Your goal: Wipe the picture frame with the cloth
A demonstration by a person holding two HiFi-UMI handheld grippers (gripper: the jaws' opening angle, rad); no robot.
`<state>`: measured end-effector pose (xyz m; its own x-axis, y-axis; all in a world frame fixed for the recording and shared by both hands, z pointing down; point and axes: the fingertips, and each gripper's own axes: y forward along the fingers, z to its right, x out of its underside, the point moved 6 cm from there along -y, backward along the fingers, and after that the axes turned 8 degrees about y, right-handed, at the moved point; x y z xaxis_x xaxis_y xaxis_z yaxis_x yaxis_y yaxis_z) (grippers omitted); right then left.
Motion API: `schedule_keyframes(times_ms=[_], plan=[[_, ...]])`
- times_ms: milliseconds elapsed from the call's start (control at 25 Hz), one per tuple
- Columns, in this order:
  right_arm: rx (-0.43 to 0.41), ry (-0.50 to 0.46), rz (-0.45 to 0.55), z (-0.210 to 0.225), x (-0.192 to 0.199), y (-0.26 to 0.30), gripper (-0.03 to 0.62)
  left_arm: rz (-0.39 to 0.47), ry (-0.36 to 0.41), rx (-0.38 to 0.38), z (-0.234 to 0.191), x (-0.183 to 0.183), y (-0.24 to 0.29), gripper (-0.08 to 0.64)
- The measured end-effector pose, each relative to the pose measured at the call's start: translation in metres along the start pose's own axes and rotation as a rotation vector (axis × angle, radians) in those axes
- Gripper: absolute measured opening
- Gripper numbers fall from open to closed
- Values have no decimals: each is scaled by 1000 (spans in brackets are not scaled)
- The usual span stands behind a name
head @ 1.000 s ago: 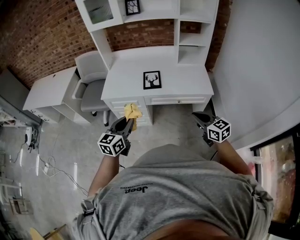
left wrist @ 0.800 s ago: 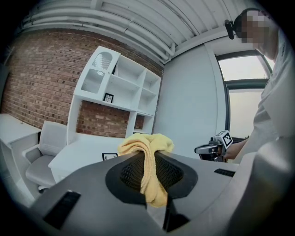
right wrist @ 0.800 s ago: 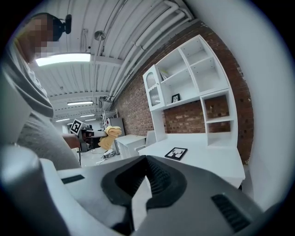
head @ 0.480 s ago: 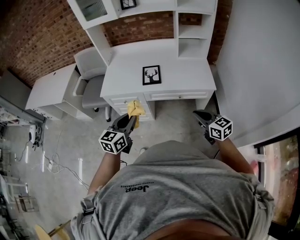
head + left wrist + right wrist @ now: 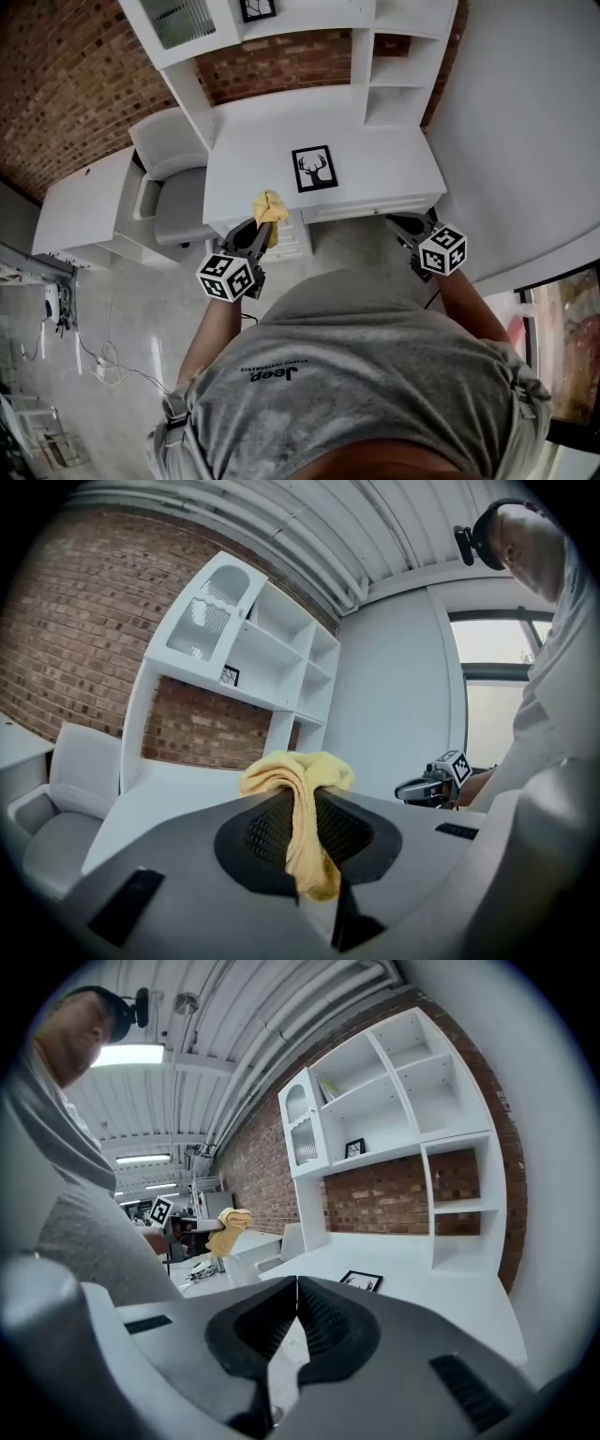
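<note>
**Frame flat on desk, cloth in left claw**

The frame (image 5: pixel 315 169) has a black edge and a deer-head silhouette on white. It lies flat near the front of the white desk (image 5: pixel 394 159). The yellow cloth (image 5: pixel 269 208) is bunched and pinched in the left claw (image 5: pixel 262 226) at the desk's front edge, apart from the frame. The right claw (image 5: pixel 404 223) is closed on nothing. The head view shows the deer plainly, and the right claw view shows the frame small and slanted. The left claw view shows only cloth, shelves (image 5: pixel 272 649) and the other claw.
</note>
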<state>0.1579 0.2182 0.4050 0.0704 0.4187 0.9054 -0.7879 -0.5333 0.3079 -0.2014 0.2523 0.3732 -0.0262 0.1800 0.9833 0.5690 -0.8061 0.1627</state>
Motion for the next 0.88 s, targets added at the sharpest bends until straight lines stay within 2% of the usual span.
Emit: schedule_keyframes(times_ms=[80, 200, 400, 720, 880], plan=[[22, -5, 13, -3, -13, 29, 17, -4, 16, 27, -37, -7, 4, 66], [58, 37, 29, -10, -27, 69, 17, -17, 12, 54, -88, -14, 8, 66], [83, 42, -41, -12, -32, 120, 17, -23, -10, 99, -143, -16, 26, 66], [124, 68, -100, 23, -47, 154, 18, -60, -83, 122, -184, 3, 62, 66], [101, 76, -108, 56, -50, 167, 18, -83, -87, 101, -187, 4, 86, 66]])
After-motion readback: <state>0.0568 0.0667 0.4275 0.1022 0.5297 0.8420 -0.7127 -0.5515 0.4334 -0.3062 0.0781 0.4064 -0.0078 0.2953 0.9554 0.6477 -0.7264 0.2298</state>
